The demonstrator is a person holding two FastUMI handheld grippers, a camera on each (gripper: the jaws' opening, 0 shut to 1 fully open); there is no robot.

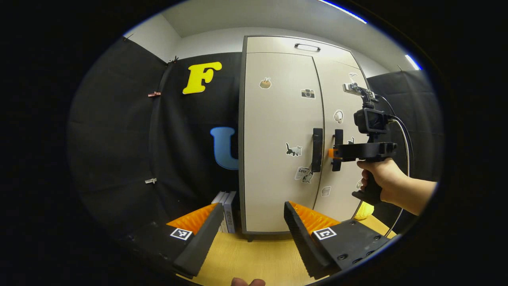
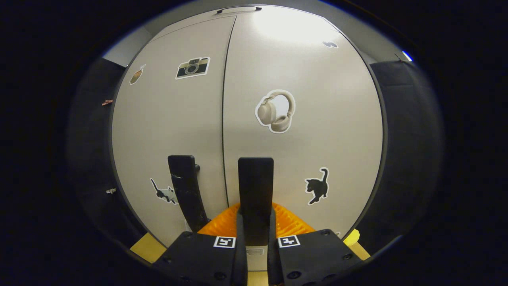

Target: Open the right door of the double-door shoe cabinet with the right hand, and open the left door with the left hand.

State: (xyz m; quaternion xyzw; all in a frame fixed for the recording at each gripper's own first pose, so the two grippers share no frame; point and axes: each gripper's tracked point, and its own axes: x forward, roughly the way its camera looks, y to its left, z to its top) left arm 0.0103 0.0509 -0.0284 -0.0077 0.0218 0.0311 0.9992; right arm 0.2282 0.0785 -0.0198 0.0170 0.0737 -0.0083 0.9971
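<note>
Right hand-held gripper (image 2: 254, 222) clamps the right door handle (image 2: 255, 186); left hand-held gripper (image 1: 252, 222) gapes wide.

Right gripper (image 2: 256, 232) clamped on right door handle (image 2: 255, 186), fingers either side. Left door handle (image 2: 185, 186) just beside, free. Both cabinet doors (image 2: 301, 79) closed.

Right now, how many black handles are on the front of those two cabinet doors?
2. The left door's handle stands free beside the centre seam; the right door's handle sits between the right claw fingers. The cabinet's top holds another, differently shaped.
</note>
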